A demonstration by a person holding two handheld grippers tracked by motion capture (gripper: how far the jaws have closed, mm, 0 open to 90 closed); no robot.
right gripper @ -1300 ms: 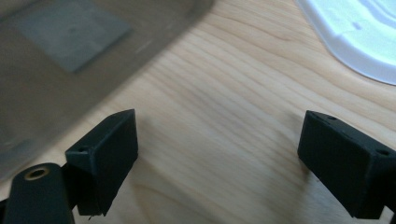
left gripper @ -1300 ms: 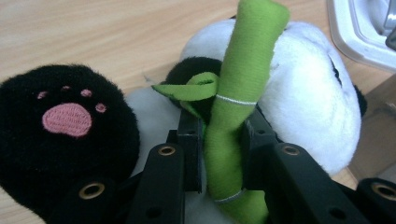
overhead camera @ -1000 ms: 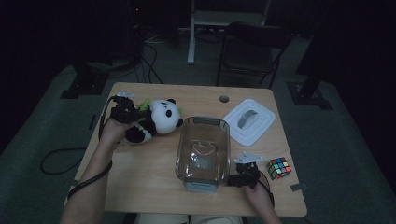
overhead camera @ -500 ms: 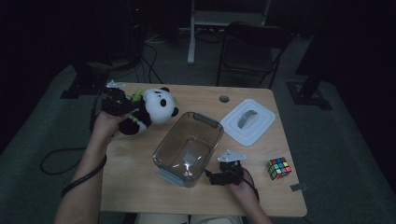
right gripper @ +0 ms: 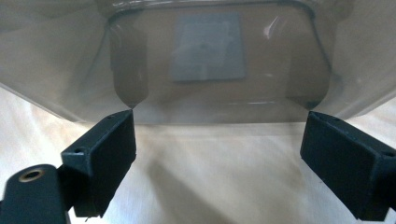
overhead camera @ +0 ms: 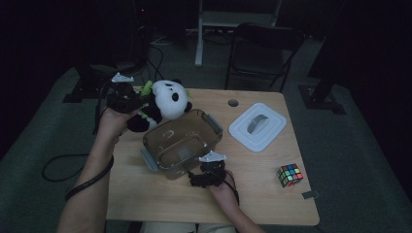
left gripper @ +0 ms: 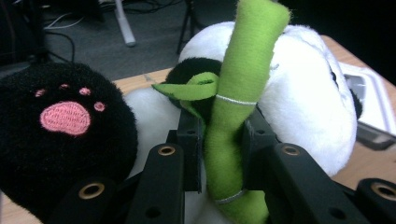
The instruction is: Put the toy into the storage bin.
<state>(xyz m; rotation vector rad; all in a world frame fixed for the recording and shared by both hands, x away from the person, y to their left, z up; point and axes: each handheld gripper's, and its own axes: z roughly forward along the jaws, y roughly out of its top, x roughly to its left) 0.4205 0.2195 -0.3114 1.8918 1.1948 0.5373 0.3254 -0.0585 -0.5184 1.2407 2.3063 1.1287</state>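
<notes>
1. Gripping only the green bamboo stalk (left gripper: 233, 107) of the panda plush (overhead camera: 165, 99), the left hand-held gripper (overhead camera: 127, 99) holds the toy over the bench's (overhead camera: 160, 199) far left; that soft stalk could slip out.
2. Sitting mid-bench, the clear container (overhead camera: 180, 141) is skewed, so the panda might catch its rim.
3. Near its front wall, the right hand-held gripper (overhead camera: 204, 178) gapes wide, empty, and could nudge it.
</notes>
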